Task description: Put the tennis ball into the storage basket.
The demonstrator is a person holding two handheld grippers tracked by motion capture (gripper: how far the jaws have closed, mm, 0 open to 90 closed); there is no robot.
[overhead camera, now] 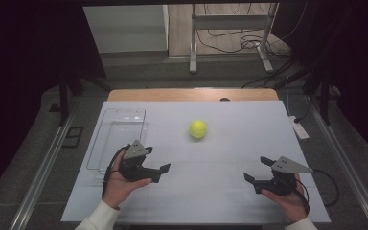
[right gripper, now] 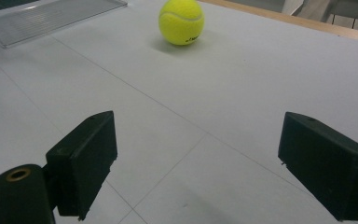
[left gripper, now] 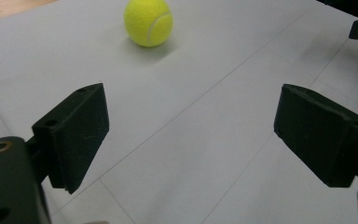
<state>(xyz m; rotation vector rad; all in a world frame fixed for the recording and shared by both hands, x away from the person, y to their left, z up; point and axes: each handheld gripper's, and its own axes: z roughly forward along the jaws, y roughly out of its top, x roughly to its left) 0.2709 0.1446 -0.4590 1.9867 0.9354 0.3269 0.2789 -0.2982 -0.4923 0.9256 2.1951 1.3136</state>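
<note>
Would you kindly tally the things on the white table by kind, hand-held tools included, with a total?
Tennis ball: 1
Clear plastic tray: 1
Hand-held tools: 2, the left tool and the right tool, both open
Total: 4

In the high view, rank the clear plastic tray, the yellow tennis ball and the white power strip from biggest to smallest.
1. Clear plastic tray, by far the largest.
2. White power strip, long and thin.
3. Yellow tennis ball, though its area looks close to the strip's, so these two are uncertain.
</note>
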